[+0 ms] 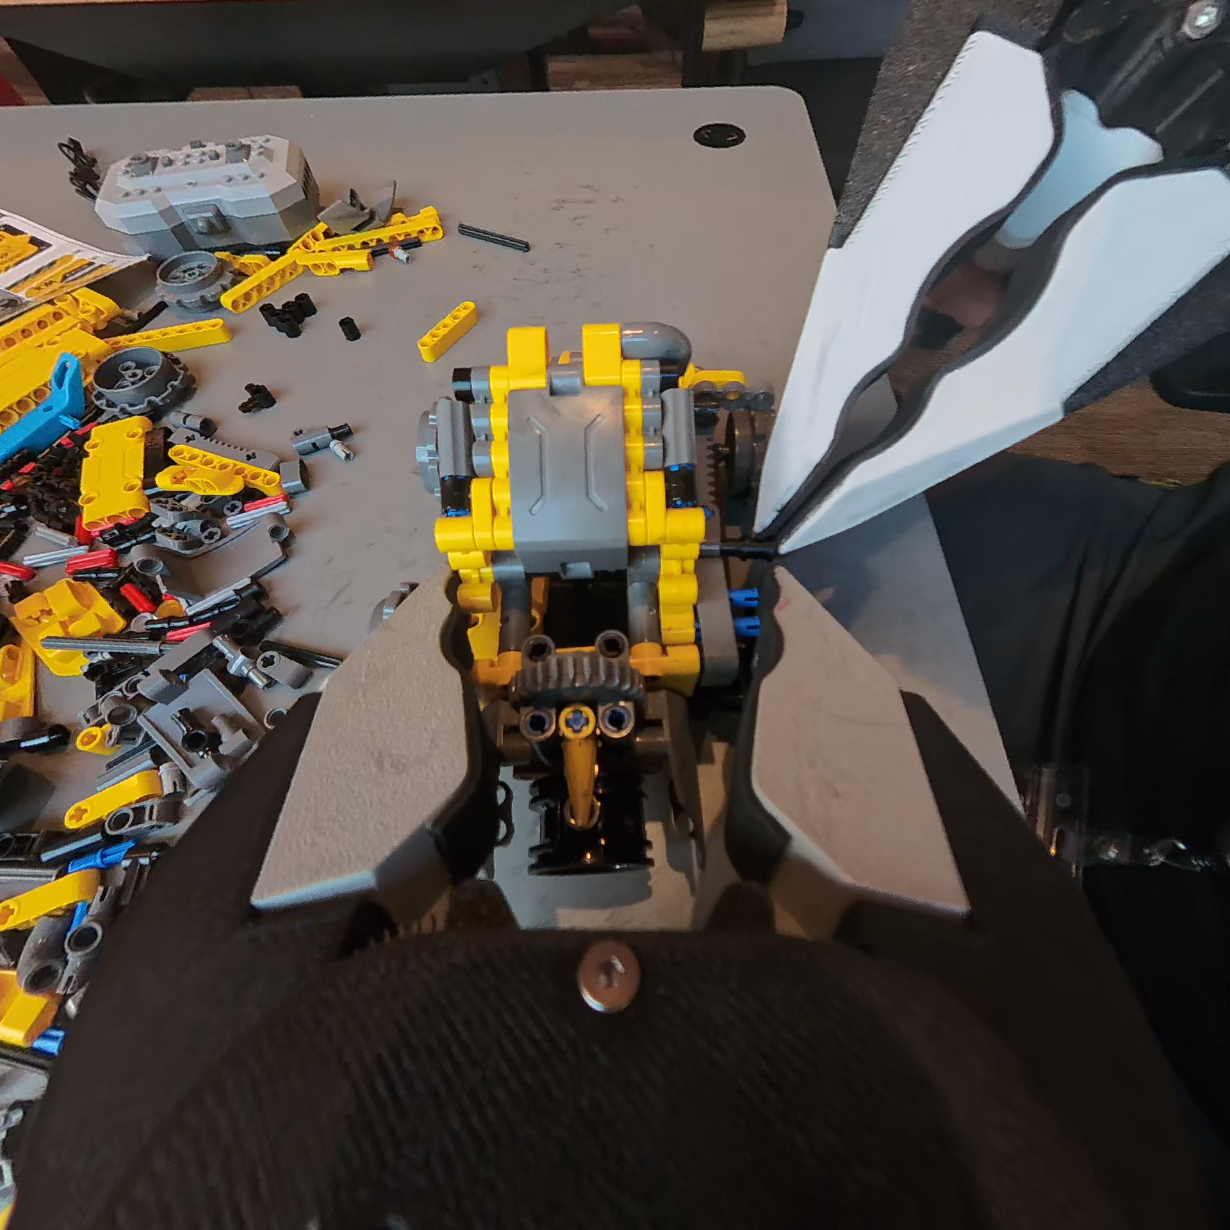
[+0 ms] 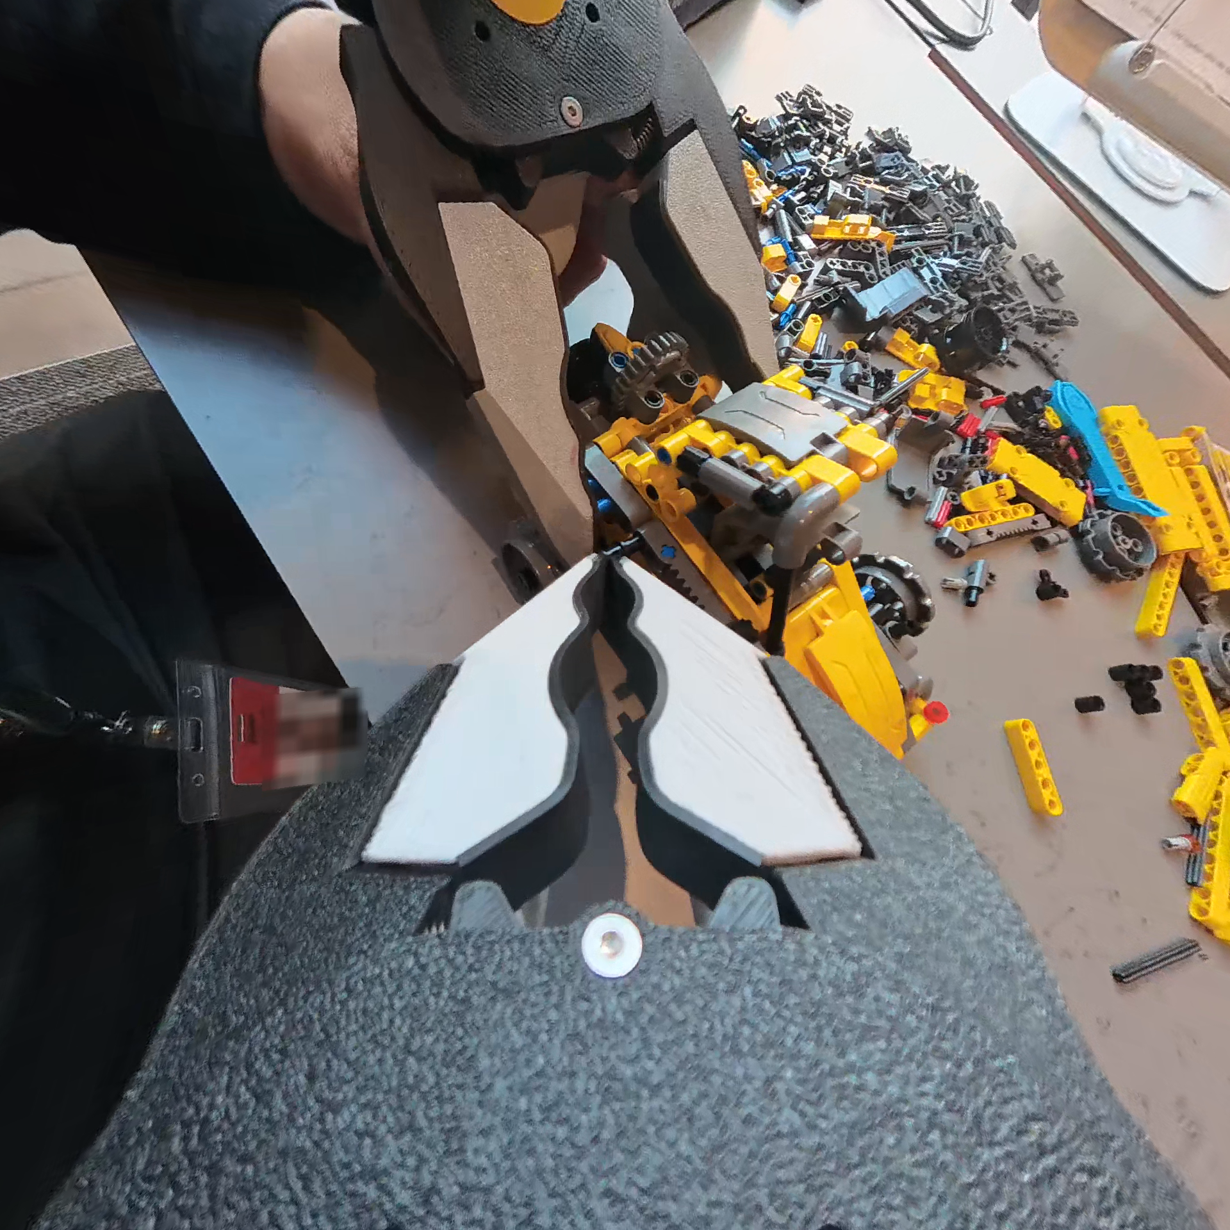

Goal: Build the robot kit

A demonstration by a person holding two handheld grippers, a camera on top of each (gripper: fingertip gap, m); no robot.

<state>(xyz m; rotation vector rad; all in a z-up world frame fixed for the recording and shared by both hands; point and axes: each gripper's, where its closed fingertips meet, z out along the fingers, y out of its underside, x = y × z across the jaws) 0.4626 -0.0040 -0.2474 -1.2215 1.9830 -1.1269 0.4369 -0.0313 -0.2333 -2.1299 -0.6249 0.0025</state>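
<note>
grey table [image 1: 599, 166], left tool [image 1: 602, 612] hiding model [image 1: 566, 466] base, right tool [image 2: 607, 562] pinching pin [image 1: 735, 550]

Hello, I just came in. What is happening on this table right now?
A person holds a gripper in each hand over a grey table. The left gripper is closed around a yellow and grey brick model, holding it by its sides. The right gripper is shut on a thin black pin at the model's side. Loose bricks lie spread beside it.
</note>
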